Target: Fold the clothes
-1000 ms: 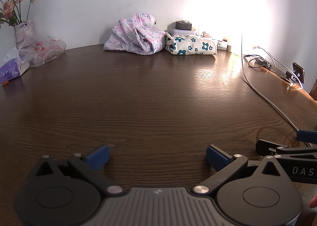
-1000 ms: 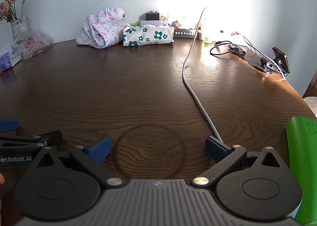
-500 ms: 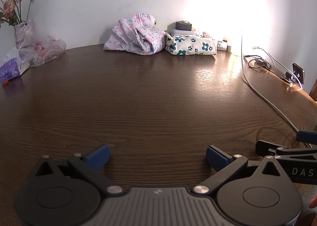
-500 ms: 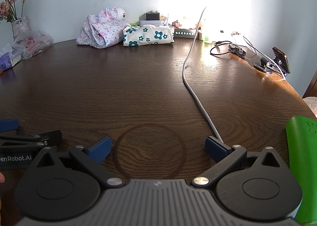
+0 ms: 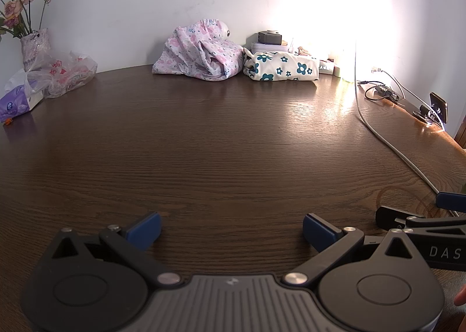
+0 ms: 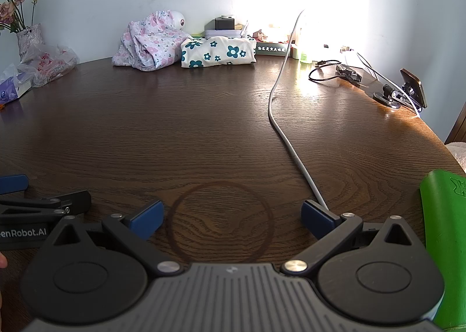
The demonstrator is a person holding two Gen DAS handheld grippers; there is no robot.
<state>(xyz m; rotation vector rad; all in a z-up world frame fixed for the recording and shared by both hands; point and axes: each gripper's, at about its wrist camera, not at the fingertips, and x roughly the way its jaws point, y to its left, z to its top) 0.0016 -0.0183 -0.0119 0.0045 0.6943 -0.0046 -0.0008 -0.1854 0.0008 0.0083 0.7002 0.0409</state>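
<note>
A crumpled pink floral garment (image 5: 201,56) lies at the far edge of the dark wooden table (image 5: 221,145), against the wall. A folded white cloth with teal flowers (image 5: 281,68) sits right of it. Both also show in the right wrist view, the pink garment (image 6: 151,42) and the folded cloth (image 6: 218,52). My left gripper (image 5: 231,230) is open and empty, low over the near table. My right gripper (image 6: 231,217) is open and empty beside it, far from the clothes.
A grey cable (image 6: 287,139) runs across the table to my right gripper's right finger. A vase of flowers (image 5: 32,46), plastic bag (image 5: 68,72) and tissue pack (image 5: 16,103) stand far left. A phone on a stand (image 6: 407,90) and a green object (image 6: 445,233) are at the right.
</note>
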